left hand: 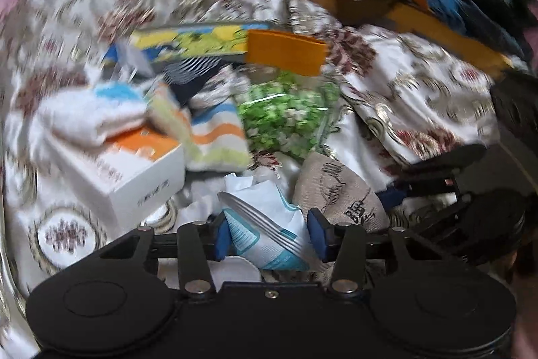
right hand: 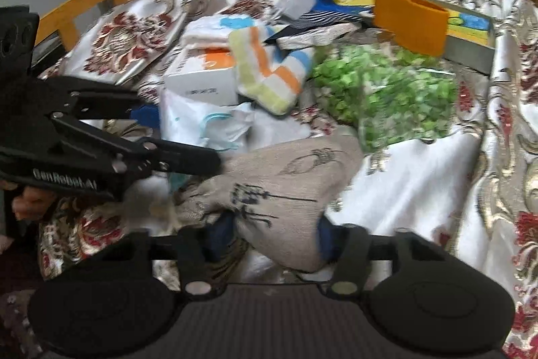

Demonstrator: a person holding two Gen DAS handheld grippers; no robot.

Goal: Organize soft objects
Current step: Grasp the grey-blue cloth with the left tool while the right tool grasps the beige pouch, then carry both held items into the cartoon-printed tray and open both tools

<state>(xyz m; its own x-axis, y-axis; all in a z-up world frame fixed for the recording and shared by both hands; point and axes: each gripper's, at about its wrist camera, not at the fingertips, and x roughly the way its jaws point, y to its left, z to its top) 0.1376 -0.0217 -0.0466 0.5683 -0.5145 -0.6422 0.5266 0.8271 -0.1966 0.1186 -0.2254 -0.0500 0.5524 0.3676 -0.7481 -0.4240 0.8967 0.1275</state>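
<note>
Clutter covers a floral bedspread (right hand: pixel 420 190), where the right gripper (right hand: pixel 269 241), jaws clamped on a beige printed sock (right hand: pixel 279 190) at lower centre, could drag neighbours, while the left gripper (left hand: pixel 269 238) straddles a white-and-teal packet (left hand: pixel 259 238), grip unclear.

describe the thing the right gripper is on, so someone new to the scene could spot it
On the floral bedspread, look at the near edge of the clutter, just in front of the clear bag of green pieces. The right gripper is closed on a beige knit sock. Unlike the bright striped sock behind it, it is plain tan with black line drawings.
</note>
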